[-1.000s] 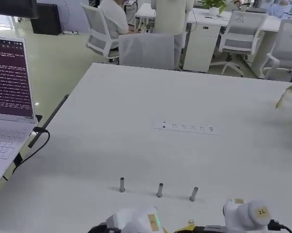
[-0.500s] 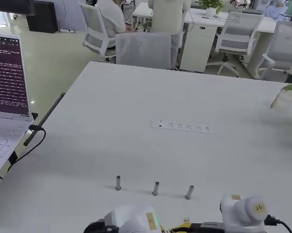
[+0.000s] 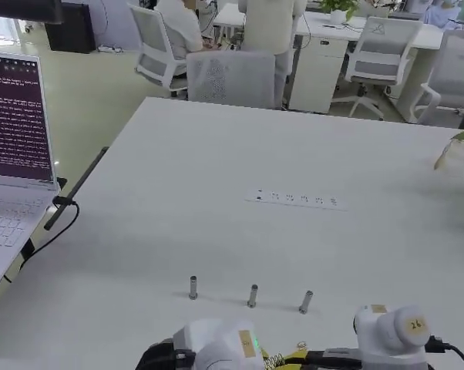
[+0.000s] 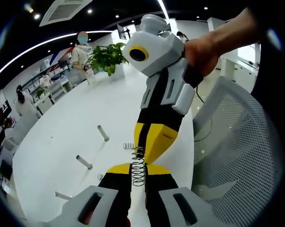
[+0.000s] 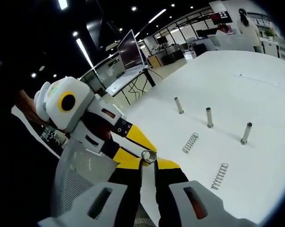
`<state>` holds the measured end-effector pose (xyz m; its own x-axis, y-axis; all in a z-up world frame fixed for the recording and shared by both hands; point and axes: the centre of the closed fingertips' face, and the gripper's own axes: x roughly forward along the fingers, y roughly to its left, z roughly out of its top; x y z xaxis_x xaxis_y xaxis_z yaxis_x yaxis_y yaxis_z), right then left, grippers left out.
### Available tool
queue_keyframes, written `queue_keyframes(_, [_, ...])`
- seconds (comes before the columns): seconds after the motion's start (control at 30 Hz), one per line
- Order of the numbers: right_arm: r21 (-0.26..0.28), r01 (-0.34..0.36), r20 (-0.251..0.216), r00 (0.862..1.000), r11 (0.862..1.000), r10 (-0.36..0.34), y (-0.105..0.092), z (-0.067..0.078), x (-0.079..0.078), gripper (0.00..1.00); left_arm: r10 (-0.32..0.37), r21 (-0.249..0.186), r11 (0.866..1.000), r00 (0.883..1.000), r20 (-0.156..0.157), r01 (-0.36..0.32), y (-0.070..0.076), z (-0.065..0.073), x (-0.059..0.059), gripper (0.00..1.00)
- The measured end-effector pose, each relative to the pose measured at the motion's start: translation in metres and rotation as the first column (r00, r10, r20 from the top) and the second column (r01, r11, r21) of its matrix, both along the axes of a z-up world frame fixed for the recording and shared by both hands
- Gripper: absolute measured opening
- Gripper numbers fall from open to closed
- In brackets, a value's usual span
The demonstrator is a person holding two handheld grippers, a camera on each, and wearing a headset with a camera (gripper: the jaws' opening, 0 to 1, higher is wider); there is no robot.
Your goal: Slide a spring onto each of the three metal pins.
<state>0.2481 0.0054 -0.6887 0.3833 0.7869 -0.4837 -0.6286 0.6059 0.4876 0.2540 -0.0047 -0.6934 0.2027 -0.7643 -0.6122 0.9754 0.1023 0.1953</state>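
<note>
- Laptop [image 3: 12,131]: open at the far left edge of the worktop [image 3: 294,146], screen lit with text; a dark cable [image 3: 51,235] runs down beside it.
- Pins [image 3: 252,295]: three, upright in a row across the near part of the worktop, well apart from one another. All three are bare.
- Power strip [image 3: 294,200]: lies flat beyond the pins, towards mid-worktop.
- Left tool [image 4: 138,172]: low at the near edge, on the near side of the pins. Its jaws are clamped on a spring [image 4: 138,165], which lies along the gap between them and points forward.
- Spring: held in the air above the near edge of the worktop, off every pin. Its far end meets the yellow tips of the other tool.
- Loose springs [image 5: 190,142]: two, lying flat on the worktop between the pin row and the tools, apart from each other and from the pins.
- Right tool [image 5: 149,164]: faces the left tool tip to tip, gripped by a hand [image 4: 204,52]. Its jaws stand nearly together with the end ring of the spring at their tips; whether they pinch it I cannot tell.
- Chair [image 4: 237,142]: white mesh, just beside the tools at the near edge.
</note>
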Motion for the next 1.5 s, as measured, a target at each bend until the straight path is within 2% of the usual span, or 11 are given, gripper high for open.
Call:
queue_keyframes(0.33, [0.014,0.006,-0.005,1.0,1.0,-0.006,0.0,0.002,0.002,0.1,-0.013,0.006,1.0,1.0,0.013,0.013,-0.001,0.0,0.001,0.02])
queue_keyframes(0.63, [0.013,0.004,-0.009,1.0,1.0,-0.004,0.0,0.002,0.002,0.1,-0.034,0.016,0.999,0.999,0.024,0.033,-0.002,-0.001,-0.003,0.02])
queue_keyframes(0.93, [0.008,0.006,0.005,1.0,1.0,-0.006,0.0,0.003,0.003,0.08,-0.025,0.006,1.0,1.0,0.013,0.025,-0.003,-0.001,-0.002,0.02])
queue_keyframes(1.2, [-0.025,-0.007,0.029,1.0,1.0,0.008,-0.002,0.005,0.005,0.08,-0.009,-0.017,1.0,1.0,0.001,0.009,-0.005,0.0,0.0,0.03])
queue_keyframes(1.5, [-0.027,-0.017,0.027,0.999,0.999,0.018,-0.004,0.006,0.003,0.08,0.007,-0.007,1.0,1.0,-0.026,-0.008,-0.003,-0.009,0.0,0.03])
